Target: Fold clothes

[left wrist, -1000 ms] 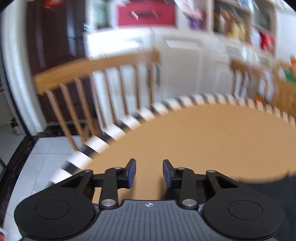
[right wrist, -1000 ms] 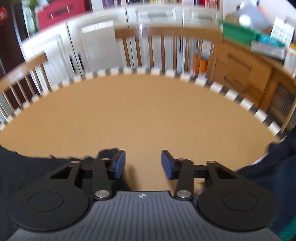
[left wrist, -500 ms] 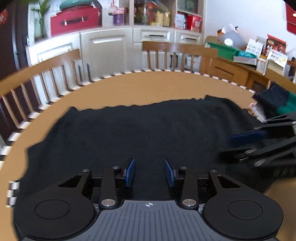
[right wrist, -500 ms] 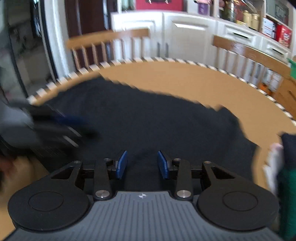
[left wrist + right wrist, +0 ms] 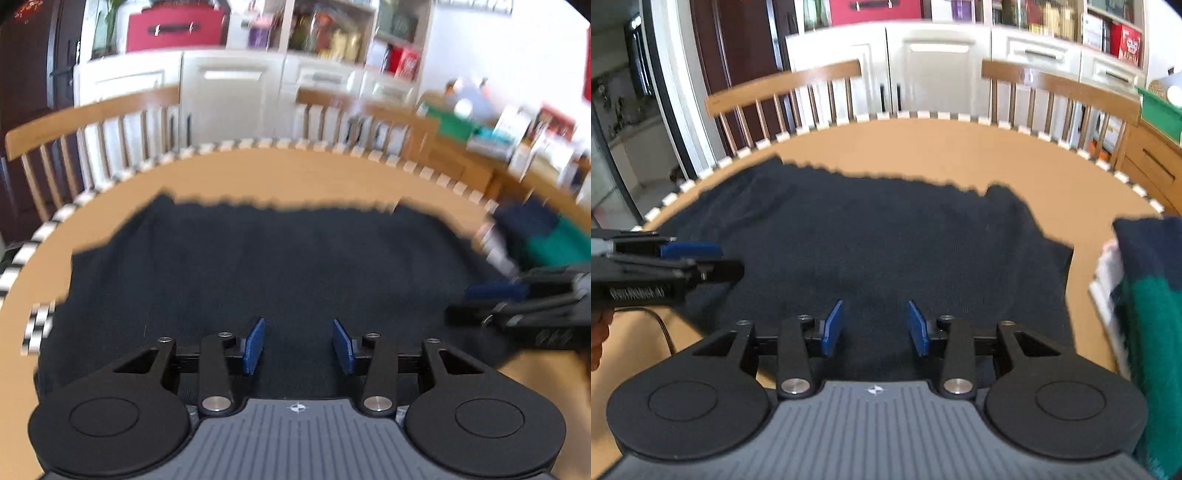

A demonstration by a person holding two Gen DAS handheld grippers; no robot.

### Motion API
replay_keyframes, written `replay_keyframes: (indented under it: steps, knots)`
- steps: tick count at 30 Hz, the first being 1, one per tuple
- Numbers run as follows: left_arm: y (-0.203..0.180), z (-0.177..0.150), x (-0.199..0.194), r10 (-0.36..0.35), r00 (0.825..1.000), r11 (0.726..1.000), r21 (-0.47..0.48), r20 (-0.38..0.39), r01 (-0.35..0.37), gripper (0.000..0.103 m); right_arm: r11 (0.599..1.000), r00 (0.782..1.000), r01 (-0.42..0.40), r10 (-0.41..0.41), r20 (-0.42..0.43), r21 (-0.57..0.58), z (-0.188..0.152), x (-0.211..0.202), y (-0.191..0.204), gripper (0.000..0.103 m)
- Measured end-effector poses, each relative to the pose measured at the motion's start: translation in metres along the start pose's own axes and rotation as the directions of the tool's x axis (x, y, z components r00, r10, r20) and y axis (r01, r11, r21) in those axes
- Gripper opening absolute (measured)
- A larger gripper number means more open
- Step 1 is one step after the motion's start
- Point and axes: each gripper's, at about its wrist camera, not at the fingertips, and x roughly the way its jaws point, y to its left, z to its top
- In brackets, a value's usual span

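Claws, left (image 5: 298, 346) and right (image 5: 874, 328), both wide over dark garment (image 5: 871, 236); fingertips (image 5: 599, 338) only in right view.

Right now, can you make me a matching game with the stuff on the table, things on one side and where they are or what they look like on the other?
Things:
1. dark garment
2. green and navy clothes
3. left tongs
4. chairs

Descriptions:
A. behind the table's far edge
B. open, nothing between them
C. piled at the table's right side
D. spread flat across the table

Pairs: 1-D, 2-C, 3-B, 4-A
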Motion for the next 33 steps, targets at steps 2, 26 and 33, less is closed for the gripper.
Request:
replay_keyframes:
  steps: [2,26,33]
  knots:
    - [0.008,-0.003,-0.006,0.014,1.0,1.0,-0.02,0.013,-0.014,0.043,0.999,1.0,0.006,-0.005,-0.015,0.034,-0.007,-0.005,-0.012,0.035]
    - [0.103,0.013,-0.029,0.18,0.981,0.979,-0.081,-0.075,-0.186,0.057,0.938,0.977,0.19,-0.153,-0.147,0.29,-0.027,-0.04,-0.069,0.044]
    - [0.099,0.013,-0.027,0.185,0.977,0.982,-0.016,-0.109,-0.188,0.041,0.927,0.966,0.24,-0.2,-0.163,0.287,-0.025,-0.038,-0.068,0.046]
